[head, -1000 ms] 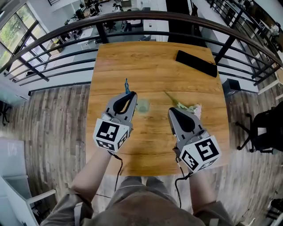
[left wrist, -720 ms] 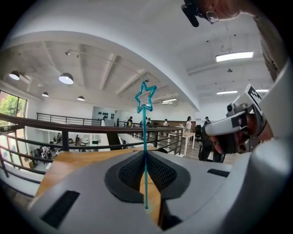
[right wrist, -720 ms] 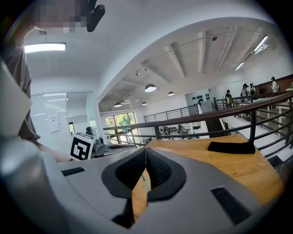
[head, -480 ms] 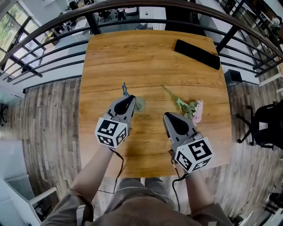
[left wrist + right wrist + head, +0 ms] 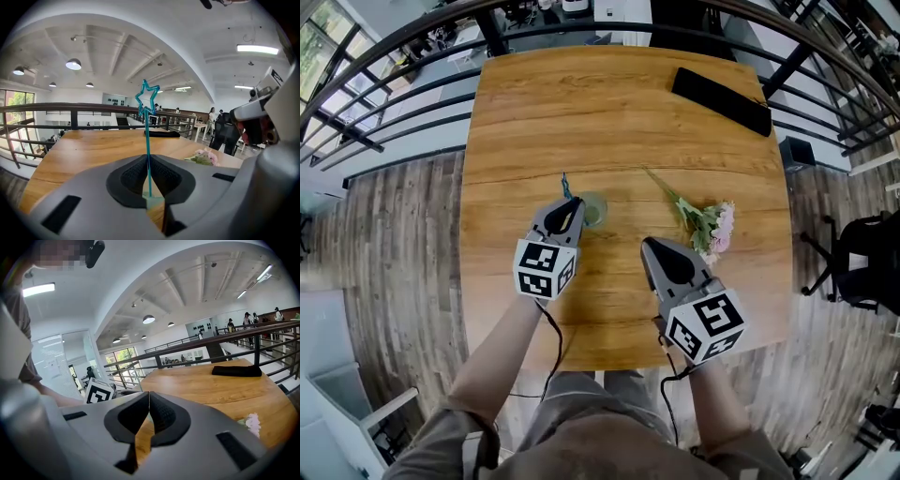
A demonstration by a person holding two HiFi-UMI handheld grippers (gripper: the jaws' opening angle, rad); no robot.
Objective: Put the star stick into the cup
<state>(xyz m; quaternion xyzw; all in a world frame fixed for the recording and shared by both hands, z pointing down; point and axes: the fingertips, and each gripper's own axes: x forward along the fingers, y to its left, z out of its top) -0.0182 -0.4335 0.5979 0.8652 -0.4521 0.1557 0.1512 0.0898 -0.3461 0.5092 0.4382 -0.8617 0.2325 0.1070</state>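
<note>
The left tool (image 5: 566, 204) gripped the stick (image 5: 148, 136), roughly upright, star on top. The cup (image 5: 594, 208) stood on the tabletop (image 5: 609, 112) just beside it at three o'clock; the right tool (image 5: 653, 246), closed and empty, was farther.

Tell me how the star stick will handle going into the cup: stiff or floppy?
Probably stiff enough: the star stick stands straight above the shut left gripper. It looks thin and light, so it may pivot in the fingers. The see-through cup seems light and might tip.
</note>
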